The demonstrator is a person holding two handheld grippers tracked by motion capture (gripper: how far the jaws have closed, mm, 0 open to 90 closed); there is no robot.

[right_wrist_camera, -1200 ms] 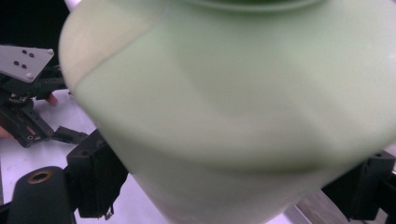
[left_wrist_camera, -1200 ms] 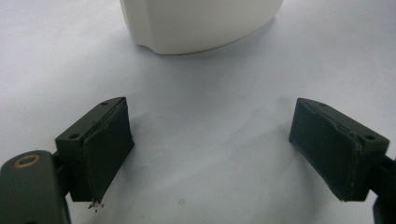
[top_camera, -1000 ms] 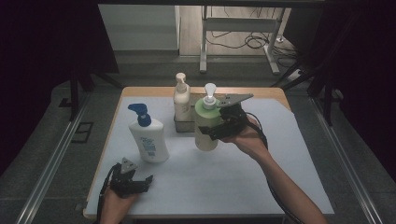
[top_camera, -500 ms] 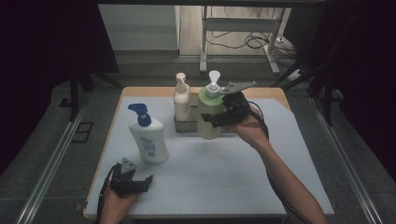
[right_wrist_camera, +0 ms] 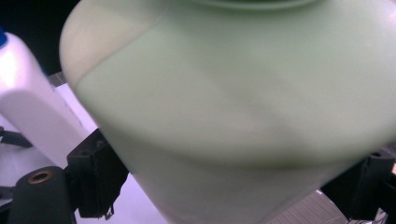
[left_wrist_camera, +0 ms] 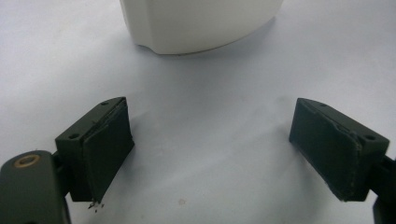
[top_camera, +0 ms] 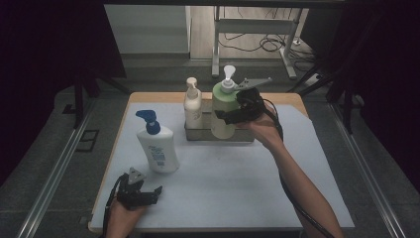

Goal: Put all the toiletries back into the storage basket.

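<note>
My right gripper [top_camera: 223,116] is shut on a pale green pump bottle [top_camera: 221,96], holding it upright by its body over the grey tray [top_camera: 243,138] at the back of the table. In the right gripper view the green bottle [right_wrist_camera: 233,116] sits between both black jaws of the gripper [right_wrist_camera: 229,186]. A cream pump bottle [top_camera: 192,106] stands in the tray's left side. A white bottle with a blue pump [top_camera: 157,148] stands at the front left. My left gripper [top_camera: 152,191] rests open on the table just in front of it, the white bottle's base [left_wrist_camera: 201,23] beyond the gripper [left_wrist_camera: 210,154].
The table has a pale grey mat [top_camera: 237,188] with a wooden edge [top_camera: 153,96] at the back. Dark curtains flank both sides. A metal stand [top_camera: 257,29] and cables lie on the floor beyond.
My right gripper has carried the green bottle away from the person and slightly up, from the mat to over the tray beside the cream bottle. The left gripper has stayed put.
</note>
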